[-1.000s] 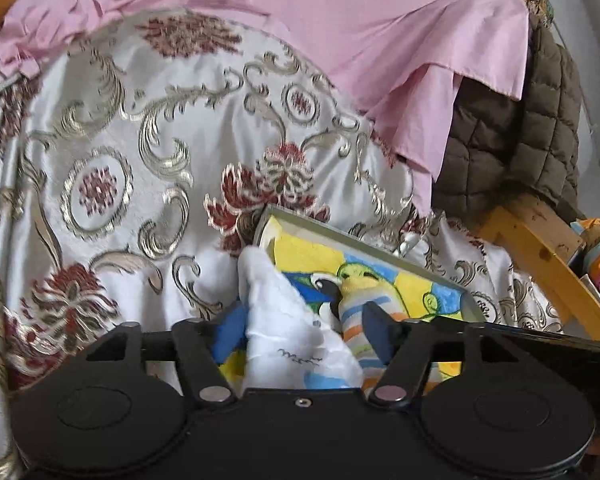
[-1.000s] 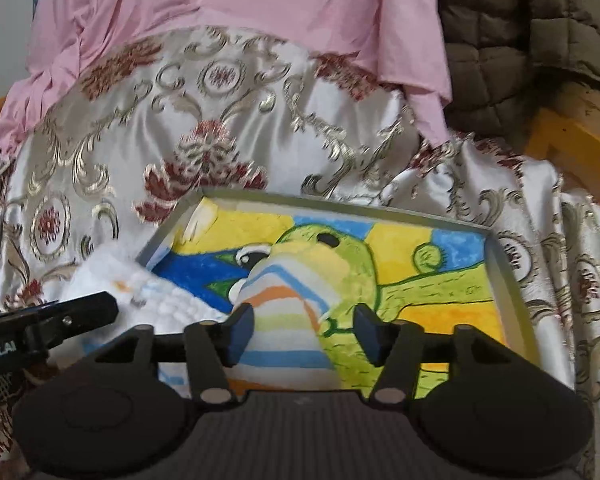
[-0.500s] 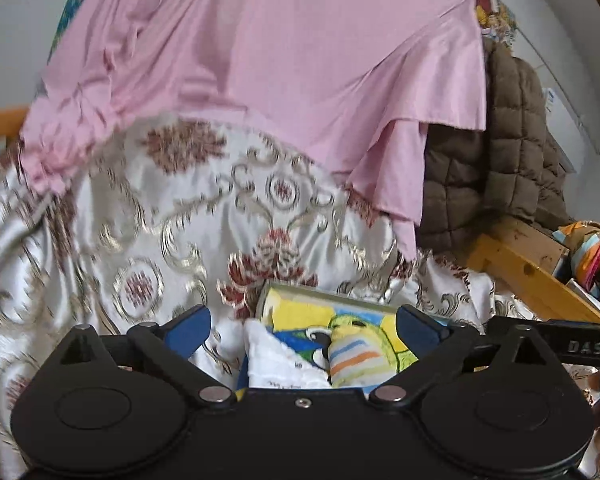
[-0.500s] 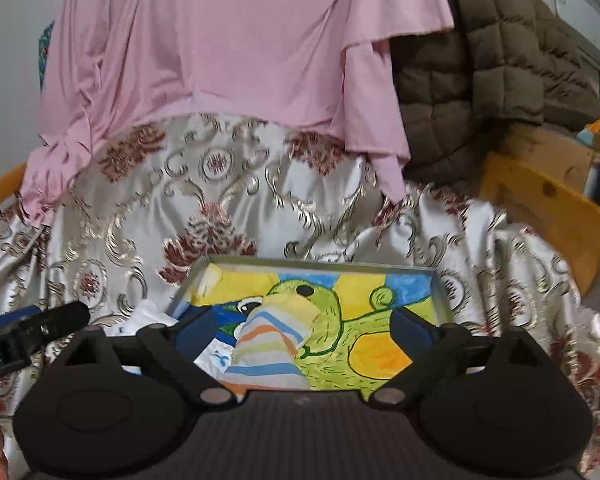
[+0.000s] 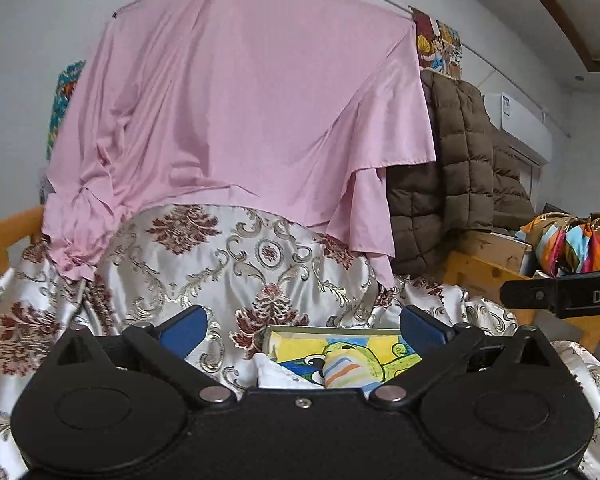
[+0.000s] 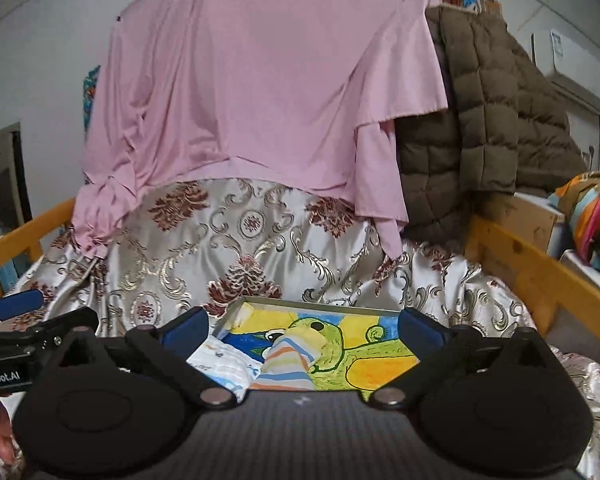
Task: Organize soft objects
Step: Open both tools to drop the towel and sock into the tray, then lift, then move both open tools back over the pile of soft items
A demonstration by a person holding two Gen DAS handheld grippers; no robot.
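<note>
**Both tongs clear of the tray**

Brocade bedspread fills the foreground, pink sheet hung behind. A second ago each pair of tongs closed around a soft item; now the left tongs and right tongs gape wide, empty and pulled back — judged a finished placement. Striped sock lies in the painted tray, white cloth beside it. Right view shows the cloth draped over the tray's left edge; left view hides that behind its own body.
</note>
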